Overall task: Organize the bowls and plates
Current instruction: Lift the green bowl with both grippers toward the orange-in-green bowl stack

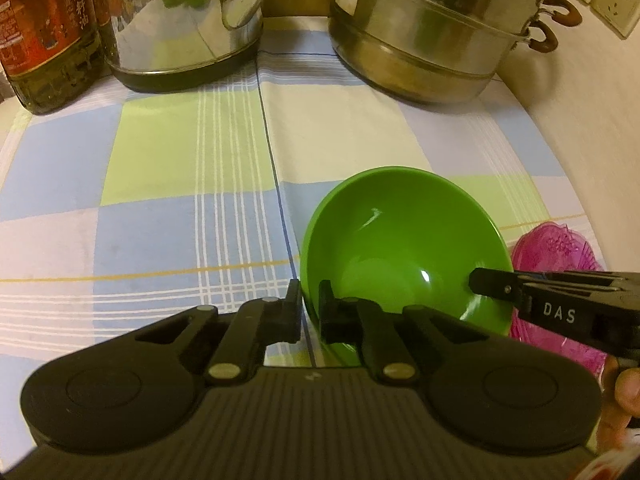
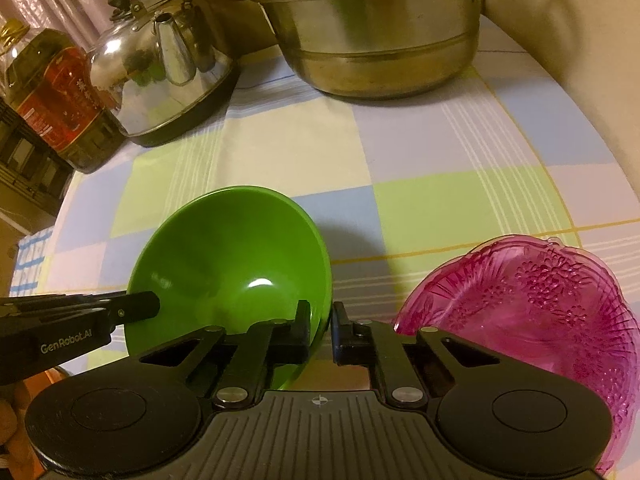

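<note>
Both the left gripper and right gripper pinch opposite rims of the tilted green bowl, which sits just left of the pink plate, so the right gripper is nearer that plate.

On the worktop the bowl sits left of the plate; behind stand bottle, kettle and pot, left to right.
</note>
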The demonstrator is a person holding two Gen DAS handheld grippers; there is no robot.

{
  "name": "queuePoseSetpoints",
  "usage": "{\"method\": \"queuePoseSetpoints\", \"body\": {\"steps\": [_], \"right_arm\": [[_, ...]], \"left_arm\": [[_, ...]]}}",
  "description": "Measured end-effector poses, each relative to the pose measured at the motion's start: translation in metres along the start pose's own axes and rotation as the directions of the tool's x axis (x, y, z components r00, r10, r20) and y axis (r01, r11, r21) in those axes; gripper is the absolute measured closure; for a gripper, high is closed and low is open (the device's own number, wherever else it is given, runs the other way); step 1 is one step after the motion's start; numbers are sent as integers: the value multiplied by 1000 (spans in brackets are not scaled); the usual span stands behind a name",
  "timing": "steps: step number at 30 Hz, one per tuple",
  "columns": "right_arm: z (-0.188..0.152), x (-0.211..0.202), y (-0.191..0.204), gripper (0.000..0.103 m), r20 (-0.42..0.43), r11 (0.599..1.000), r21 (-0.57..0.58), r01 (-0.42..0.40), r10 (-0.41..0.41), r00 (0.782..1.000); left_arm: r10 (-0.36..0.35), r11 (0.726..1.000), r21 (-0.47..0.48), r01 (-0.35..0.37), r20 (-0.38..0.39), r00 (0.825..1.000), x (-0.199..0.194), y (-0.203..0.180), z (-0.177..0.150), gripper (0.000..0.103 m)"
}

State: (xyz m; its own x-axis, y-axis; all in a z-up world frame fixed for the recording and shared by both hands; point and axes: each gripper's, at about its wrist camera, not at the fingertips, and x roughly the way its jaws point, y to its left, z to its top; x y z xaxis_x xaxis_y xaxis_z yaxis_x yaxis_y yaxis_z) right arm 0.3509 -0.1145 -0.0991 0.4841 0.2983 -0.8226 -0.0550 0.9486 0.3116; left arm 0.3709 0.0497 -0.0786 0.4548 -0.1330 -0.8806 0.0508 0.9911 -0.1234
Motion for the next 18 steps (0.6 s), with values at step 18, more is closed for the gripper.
{"method": "queuePoseSetpoints", "body": {"steps": [18], "right_arm": [[-41,-84,1,93,73,1000,-5,-8,8,997]], "left_arm": [[-36,999,-22,37,65,997,-75,-27,-44,97]]}}
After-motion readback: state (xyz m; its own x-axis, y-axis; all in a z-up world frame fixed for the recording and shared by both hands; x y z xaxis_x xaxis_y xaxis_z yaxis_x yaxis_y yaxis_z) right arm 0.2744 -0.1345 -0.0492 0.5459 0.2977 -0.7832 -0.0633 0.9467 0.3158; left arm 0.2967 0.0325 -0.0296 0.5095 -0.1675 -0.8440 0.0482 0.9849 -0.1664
